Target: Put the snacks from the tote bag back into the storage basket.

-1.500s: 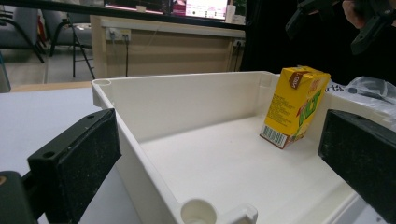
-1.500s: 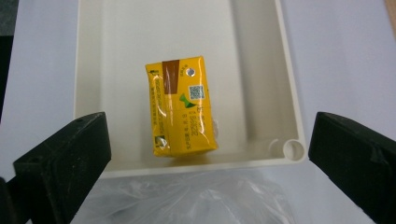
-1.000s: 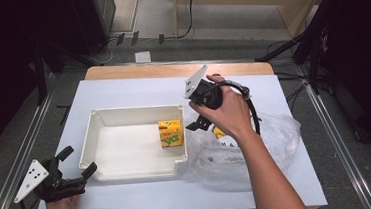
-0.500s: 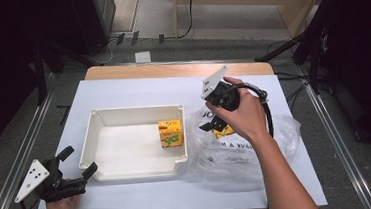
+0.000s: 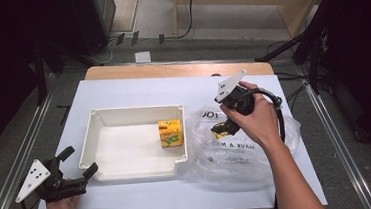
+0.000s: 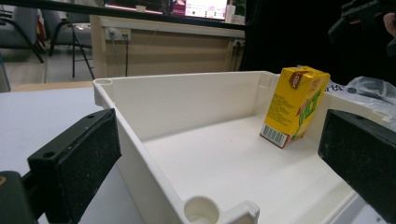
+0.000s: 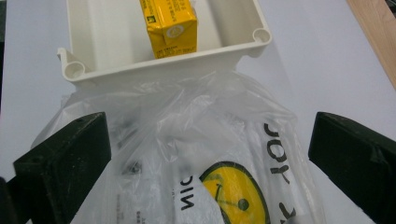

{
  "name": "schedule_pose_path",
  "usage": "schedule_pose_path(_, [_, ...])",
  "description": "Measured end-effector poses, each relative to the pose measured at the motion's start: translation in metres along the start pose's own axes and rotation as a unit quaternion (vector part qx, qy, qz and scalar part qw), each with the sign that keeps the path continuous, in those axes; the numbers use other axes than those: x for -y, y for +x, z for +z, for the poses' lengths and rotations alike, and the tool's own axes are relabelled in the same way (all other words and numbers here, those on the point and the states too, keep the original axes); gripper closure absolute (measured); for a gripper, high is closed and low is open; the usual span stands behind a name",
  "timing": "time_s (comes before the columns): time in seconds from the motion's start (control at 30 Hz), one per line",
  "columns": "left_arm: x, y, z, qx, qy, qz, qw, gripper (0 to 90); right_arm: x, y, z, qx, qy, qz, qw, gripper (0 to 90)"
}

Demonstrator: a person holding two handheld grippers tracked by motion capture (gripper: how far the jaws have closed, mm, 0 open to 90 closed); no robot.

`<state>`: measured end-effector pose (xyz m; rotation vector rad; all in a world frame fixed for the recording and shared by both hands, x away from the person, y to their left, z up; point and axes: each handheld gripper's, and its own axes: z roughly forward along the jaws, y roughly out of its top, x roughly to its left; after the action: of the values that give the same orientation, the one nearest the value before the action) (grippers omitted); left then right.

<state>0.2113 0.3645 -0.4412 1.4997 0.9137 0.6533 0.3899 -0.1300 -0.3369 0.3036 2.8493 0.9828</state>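
A yellow drink carton [image 5: 170, 133] stands in the right part of a white tray [image 5: 124, 111]. To its right lies a clear plastic bag [image 5: 242, 152] with a yellow smiley print. My right gripper [image 5: 224, 127] hovers open over the bag's left part, jaws pointing down. In the right gripper view the bag [image 7: 210, 158] lies between the wide-apart jaws, with the carton [image 7: 170, 23] and the tray rim [image 7: 163, 65] beyond. My left gripper [image 5: 80, 162] rests open at the tray's near-left corner. In the left gripper view that corner [image 6: 201, 210] sits between its jaws, with the carton [image 6: 294, 105] farther in.
The white table top [image 5: 137, 90] has a wooden strip [image 5: 170, 69] along its far edge. Metal rails [image 5: 336, 137] run along both sides on the floor. Dark stands and cables [image 5: 314, 39] are at the right.
My right gripper has moved right and down, from above the tray's right edge to over the bag. The left gripper and the carton have stayed still.
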Motion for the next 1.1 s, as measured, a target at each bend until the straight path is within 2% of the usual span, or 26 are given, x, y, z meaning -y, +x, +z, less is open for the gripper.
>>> schedule_pose_path(0.43, [0.0,0.0,0.0,0.0,0.002,-0.001,1.0,0.0,0.031,0.005,-0.012,0.012,-0.017,0.019,0.9996,0.0])
schedule_pose_path(0.7, [0.0,0.0,0.0,0.0,0.002,-0.001,1.0,0.0,0.05,0.008,-0.013,0.022,-0.027,0.036,0.9987,0.2])
schedule_pose_path(1.1, [0.0,0.0,0.001,0.0,0.005,0.002,1.0,0.0,0.075,0.012,-0.019,0.024,-0.041,0.055,0.9974,0.2])
